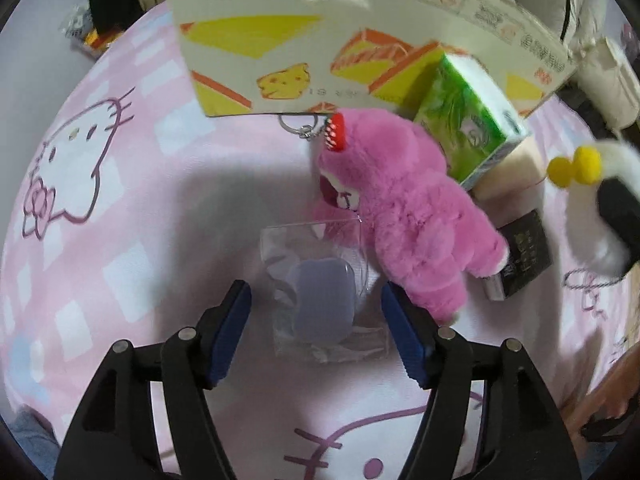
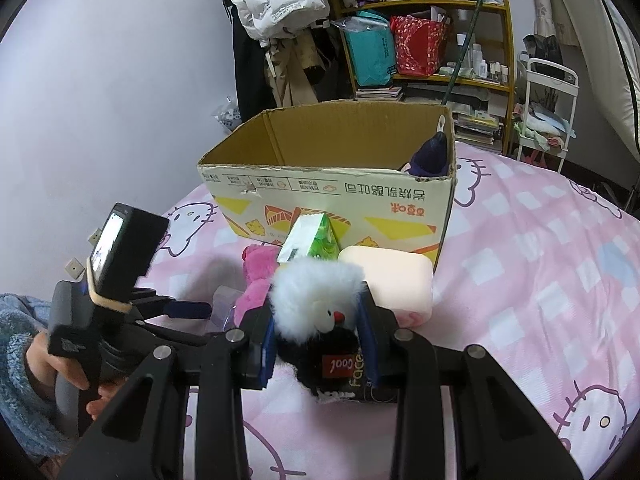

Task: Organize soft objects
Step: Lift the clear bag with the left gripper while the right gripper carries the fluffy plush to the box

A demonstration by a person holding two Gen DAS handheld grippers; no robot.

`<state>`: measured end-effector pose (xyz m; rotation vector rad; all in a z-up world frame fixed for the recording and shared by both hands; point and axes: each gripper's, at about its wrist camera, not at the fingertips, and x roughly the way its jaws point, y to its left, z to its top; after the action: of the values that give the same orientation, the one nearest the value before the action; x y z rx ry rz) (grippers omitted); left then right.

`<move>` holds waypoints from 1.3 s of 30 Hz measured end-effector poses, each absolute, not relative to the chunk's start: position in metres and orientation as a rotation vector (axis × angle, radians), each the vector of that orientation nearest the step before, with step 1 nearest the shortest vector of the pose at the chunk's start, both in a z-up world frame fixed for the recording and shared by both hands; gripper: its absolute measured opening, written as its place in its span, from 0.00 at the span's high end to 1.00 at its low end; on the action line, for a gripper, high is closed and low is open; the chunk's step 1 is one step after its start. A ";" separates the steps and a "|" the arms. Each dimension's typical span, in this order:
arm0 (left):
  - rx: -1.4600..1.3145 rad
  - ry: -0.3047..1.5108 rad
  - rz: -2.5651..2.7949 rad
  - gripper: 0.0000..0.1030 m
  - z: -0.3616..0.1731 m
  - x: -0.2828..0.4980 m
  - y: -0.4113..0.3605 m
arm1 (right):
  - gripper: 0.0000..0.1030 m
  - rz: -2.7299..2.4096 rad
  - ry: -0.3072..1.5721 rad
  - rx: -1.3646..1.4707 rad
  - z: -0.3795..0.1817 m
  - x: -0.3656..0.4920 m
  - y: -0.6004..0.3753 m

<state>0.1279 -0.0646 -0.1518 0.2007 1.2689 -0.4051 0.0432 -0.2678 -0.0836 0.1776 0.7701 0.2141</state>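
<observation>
My left gripper [image 1: 316, 312] is open, its blue pads on either side of a clear plastic bag [image 1: 320, 292] with a pale lavender case inside, lying on the pink bedsheet. A pink plush bear [image 1: 404, 208] with a keyring lies just right of it, against a green tissue pack [image 1: 468, 120]. My right gripper [image 2: 320, 344] is shut on a white and black fluffy plush [image 2: 320, 312], held above the bed; the same plush shows at the right edge of the left wrist view [image 1: 608, 208]. An open cardboard box [image 2: 332, 196] stands behind, a dark plush [image 2: 430, 156] in its corner.
A cream sponge block [image 2: 392, 280] and a small black box [image 1: 524, 252] lie in front of the cardboard box. The left gripper body [image 2: 120, 280] shows at the left of the right wrist view. A cluttered shelf [image 2: 432, 40] and a white cart [image 2: 548, 112] stand beyond the bed.
</observation>
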 end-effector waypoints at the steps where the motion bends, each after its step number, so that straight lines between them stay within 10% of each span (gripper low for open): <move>1: 0.222 1.260 -0.405 0.36 -0.152 0.126 -0.068 | 0.65 0.215 0.770 0.178 -0.084 0.043 -0.268; 7: 0.230 1.237 -0.399 0.56 -0.150 0.122 -0.071 | 0.65 0.209 0.765 0.172 -0.084 0.044 -0.268; 39: 0.183 0.395 -0.410 0.56 0.067 0.082 -0.063 | 0.65 0.100 0.388 0.066 0.033 0.047 -0.282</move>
<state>0.0817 -0.0625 0.0670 0.1832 0.3954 -0.4104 0.0468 -0.2824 0.0330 0.0665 0.3876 0.1001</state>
